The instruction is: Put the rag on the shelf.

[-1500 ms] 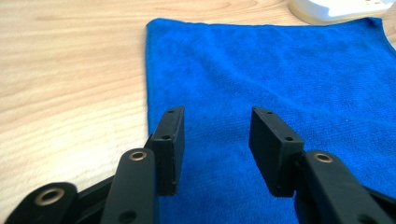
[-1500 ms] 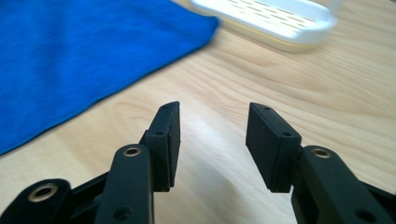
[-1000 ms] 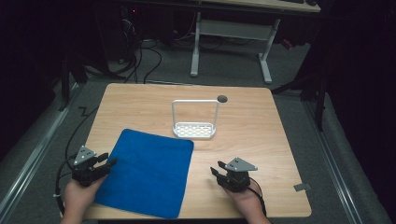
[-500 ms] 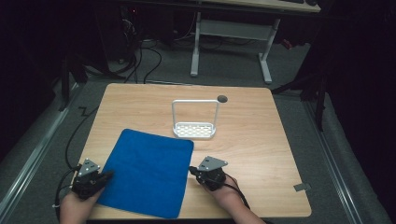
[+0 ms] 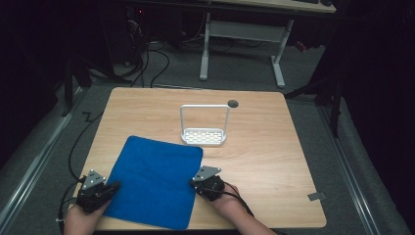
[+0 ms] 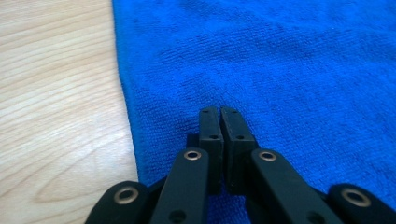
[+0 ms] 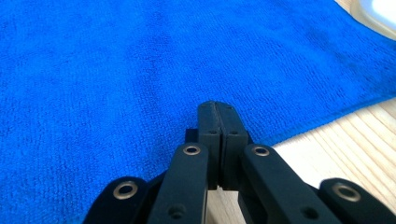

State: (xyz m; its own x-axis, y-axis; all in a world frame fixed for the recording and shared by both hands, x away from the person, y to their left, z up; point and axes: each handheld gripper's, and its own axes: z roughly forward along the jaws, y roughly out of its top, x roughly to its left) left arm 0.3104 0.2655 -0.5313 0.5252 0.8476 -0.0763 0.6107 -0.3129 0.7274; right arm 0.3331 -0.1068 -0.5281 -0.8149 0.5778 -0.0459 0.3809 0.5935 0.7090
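Observation:
A blue cloth [image 5: 151,181] lies flat on the near left part of the wooden table [image 5: 274,161]. My left gripper [image 5: 115,186] rests at the cloth's left edge, pointing right. In the left gripper view its jaws [image 6: 219,112] are pressed together, tips over the blue cloth [image 6: 280,70] just inside its hem. My right gripper [image 5: 193,182] sits at the cloth's right edge, pointing left. Its jaws [image 7: 217,106] are also shut, tips over the cloth [image 7: 116,70]. No fold of cloth is visible between either pair of pads.
A white wire rack [image 5: 204,127] with a perforated base stands mid-table just beyond the cloth; its base corner [image 7: 378,14] is at the top right of the right gripper view. A round hole [image 5: 233,103] sits behind it. Cables and another table's legs lie on the floor beyond.
The right hand has slid left from the bare wood to the cloth's right edge. The left hand has dropped slightly toward the near left edge. Both pairs of jaws have closed.

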